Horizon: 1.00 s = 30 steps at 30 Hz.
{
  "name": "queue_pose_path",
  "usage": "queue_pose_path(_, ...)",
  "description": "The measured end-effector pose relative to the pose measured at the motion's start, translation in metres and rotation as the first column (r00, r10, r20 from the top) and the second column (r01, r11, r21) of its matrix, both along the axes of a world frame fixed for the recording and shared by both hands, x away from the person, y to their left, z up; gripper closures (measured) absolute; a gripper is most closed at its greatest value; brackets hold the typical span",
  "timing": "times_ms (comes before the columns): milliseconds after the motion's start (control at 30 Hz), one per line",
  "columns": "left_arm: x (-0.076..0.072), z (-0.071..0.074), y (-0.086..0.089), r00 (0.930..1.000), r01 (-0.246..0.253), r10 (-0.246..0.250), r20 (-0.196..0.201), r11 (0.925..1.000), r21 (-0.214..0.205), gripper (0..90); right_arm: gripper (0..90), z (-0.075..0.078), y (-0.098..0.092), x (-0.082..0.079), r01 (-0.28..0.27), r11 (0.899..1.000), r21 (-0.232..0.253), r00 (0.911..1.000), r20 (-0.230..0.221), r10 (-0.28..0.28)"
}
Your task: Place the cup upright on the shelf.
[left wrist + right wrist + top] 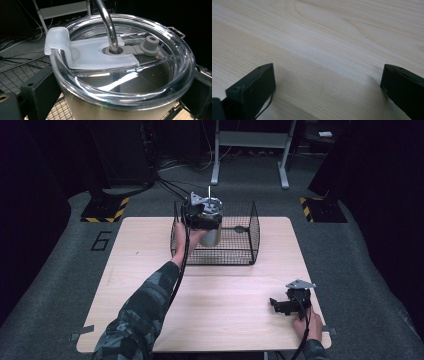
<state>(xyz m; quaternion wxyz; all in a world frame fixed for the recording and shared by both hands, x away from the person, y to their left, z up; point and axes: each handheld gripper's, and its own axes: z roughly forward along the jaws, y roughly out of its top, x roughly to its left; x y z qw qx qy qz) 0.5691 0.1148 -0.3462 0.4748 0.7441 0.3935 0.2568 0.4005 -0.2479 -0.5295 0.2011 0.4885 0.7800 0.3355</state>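
Note:
My left gripper point(202, 216) is shut on a steel tumbler point(212, 234) at the left end of a black wire basket point(252, 236). The tumbler's lower part is inside the basket; I cannot tell whether it rests on the bottom. In the left gripper view, the tumbler's clear lid point(125, 82) carries a frosted slider, a grey stopper point(149, 45) and a bent metal straw point(107, 22). The black jaws of the left gripper point(118, 96) press the tumbler's sides. My right gripper point(275, 304) lies open on the wooden table point(230, 295) near the front right corner. The right gripper point(328, 82) has bare wood point(324, 37) between its jaws.
The basket stands at the table's far middle, with a small dark item point(240, 228) on its floor. Grey carpet surrounds the table. A white metal frame point(250, 150) and two hazard-striped bases point(105, 210) stand behind.

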Motion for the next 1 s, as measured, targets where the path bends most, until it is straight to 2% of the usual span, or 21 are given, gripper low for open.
queue_pose_path(167, 0.003, -0.005, -0.003, 0.9999, -0.004, 0.004, -0.011, 1.0000, 0.002, 3.9, 0.0, 0.000, 0.000, 0.000, 0.004, 1.000, 0.001, 1.0000, 0.003, -0.004)
queue_pose_path(433, 0.013, -0.021, -0.010, 0.9984, -0.011, 0.012, -0.054, 0.9999, 0.012, 3.9, 0.0, 0.000, 0.000, 0.000, 0.004, 1.000, 0.001, 1.0000, 0.003, -0.004)
queue_pose_path(600, 0.018, -0.031, -0.015, 0.9951, -0.001, 0.004, -0.099, 0.9994, 0.034, 3.9, 0.0, 0.000, 0.000, 0.000, 0.004, 1.000, 0.001, 1.0000, 0.003, -0.004)
queue_pose_path(767, 0.022, -0.038, -0.018, 0.9917, 0.002, 0.003, -0.128, 0.9993, 0.036, 3.9, 0.0, 0.000, 0.001, 0.000, 0.004, 1.000, 0.002, 1.0000, 0.003, -0.004)
queue_pose_path(900, 0.026, -0.044, -0.019, 0.9883, 0.005, 0.006, -0.153, 0.9978, 0.066, 3.9, 0.0, 0.000, 0.001, 0.000, 0.004, 1.000, 0.003, 1.0000, 0.001, -0.004)
queue_pose_path(1000, 0.028, -0.048, -0.021, 0.9854, -0.007, 0.016, -0.170, 0.9983, 0.058, 3.9, 0.0, 0.000, 0.001, 0.000, 0.005, 1.000, 0.003, 1.0000, 0.001, -0.005)
